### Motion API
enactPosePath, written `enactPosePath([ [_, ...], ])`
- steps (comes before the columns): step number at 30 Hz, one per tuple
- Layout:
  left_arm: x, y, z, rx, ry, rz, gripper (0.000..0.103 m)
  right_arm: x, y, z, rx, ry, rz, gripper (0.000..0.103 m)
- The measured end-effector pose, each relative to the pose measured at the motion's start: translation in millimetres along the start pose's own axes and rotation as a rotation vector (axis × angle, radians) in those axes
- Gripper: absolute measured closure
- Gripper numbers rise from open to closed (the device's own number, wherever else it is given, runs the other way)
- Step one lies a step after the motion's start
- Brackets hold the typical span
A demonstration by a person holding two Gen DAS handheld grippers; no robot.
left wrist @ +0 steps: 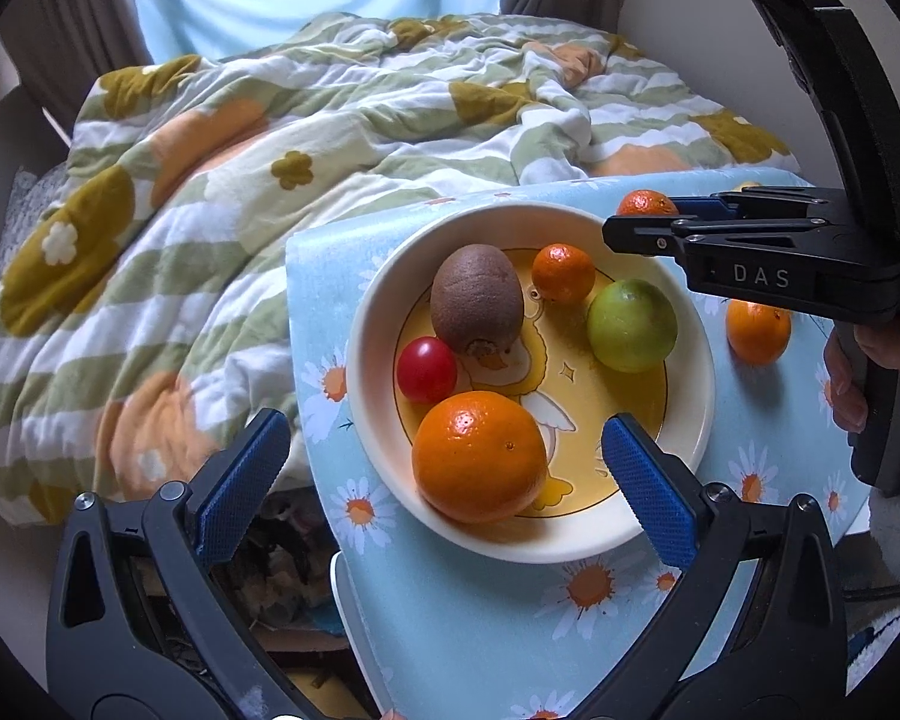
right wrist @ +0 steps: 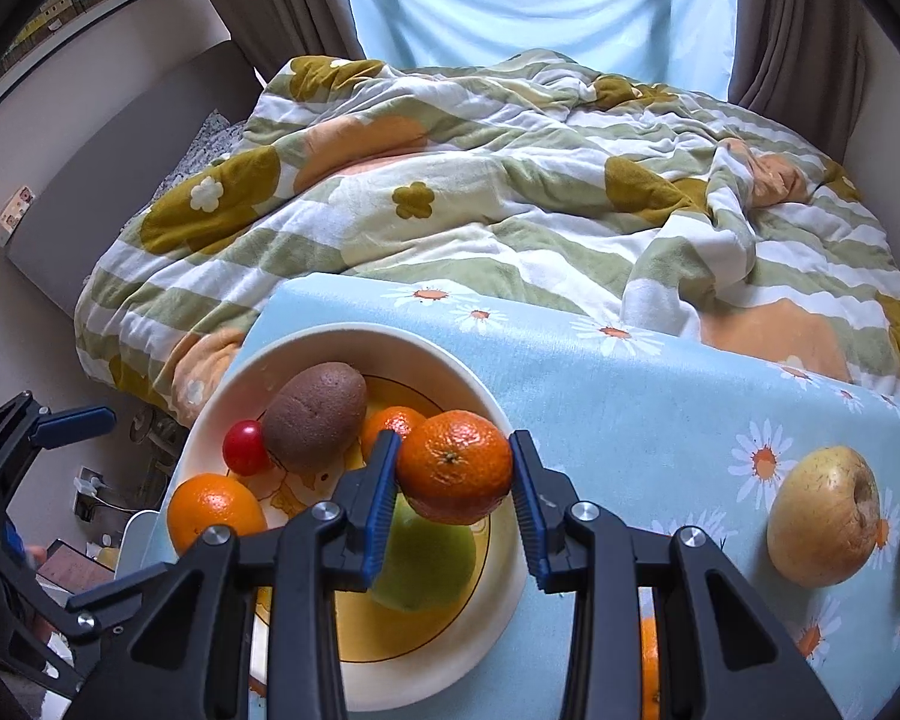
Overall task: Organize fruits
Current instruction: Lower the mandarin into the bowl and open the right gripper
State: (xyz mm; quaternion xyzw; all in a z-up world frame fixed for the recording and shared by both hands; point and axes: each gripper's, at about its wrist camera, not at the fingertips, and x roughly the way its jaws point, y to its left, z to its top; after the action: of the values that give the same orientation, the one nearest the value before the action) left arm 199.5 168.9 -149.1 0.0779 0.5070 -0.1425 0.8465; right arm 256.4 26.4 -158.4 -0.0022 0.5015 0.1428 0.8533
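1. A mandarin (right wrist: 453, 468) is clamped between the fingers of the right gripper (right wrist: 455, 495) and is held over the near rim of the bowl (right wrist: 354, 342).
2. The left gripper (left wrist: 444, 480) has its fingers wide apart around nothing, above the bowl's orange (left wrist: 479, 456).
3. The step in hand is judged to be delivery: lowering into a free spot beside the green fruit (right wrist: 432, 564) is called for, then release.

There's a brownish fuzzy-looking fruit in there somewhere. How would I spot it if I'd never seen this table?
Start at the blue daisy-print tablecloth beside the bed, then find the cream bowl with a yellow duck drawing inside. The kiwi lies at the bowl's far side, next to a small red tomato. It is the only dull brown, egg-shaped fruit; its neighbours are glossy orange, green or red.
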Motion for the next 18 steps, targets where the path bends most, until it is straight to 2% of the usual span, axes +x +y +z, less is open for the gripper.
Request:
enactPosePath([
  [4,0.2,-0.8,1.4,0.003,-0.004,0.019,0.0,-0.3,1.9,1.2,-0.014,-0.006,-0.015,0.067],
  [5,-0.5,-0.2,1.3,-0.001,-0.007,0.017,0.0,-1.3,2.2,1.0,-0.015,-0.009,-0.011,0.052],
  [6,-1.0,-0.1,1.0,-0.005,-0.007,0.013,0.0,-2.7,2.1,1.0,-0.017,-0.016,-0.009,0.041],
  [7,-1.2,-0.1,1.3,-0.007,-0.008,0.01,0.0,-4.7,2.7,0.4,-0.022,-0.026,-0.006,0.019],
  [8,-1.9,0.1,1.1,-0.011,-0.008,0.013,0.0,-6.9,3.3,-0.2,-0.025,-0.035,-0.003,0.009],
  [18,-20.4,-11.2,-1.0,-0.038,-0.041,0.017,0.0,-30.4,-2.2,-5.3,-0.007,-0.065,-0.003,0.008],
])
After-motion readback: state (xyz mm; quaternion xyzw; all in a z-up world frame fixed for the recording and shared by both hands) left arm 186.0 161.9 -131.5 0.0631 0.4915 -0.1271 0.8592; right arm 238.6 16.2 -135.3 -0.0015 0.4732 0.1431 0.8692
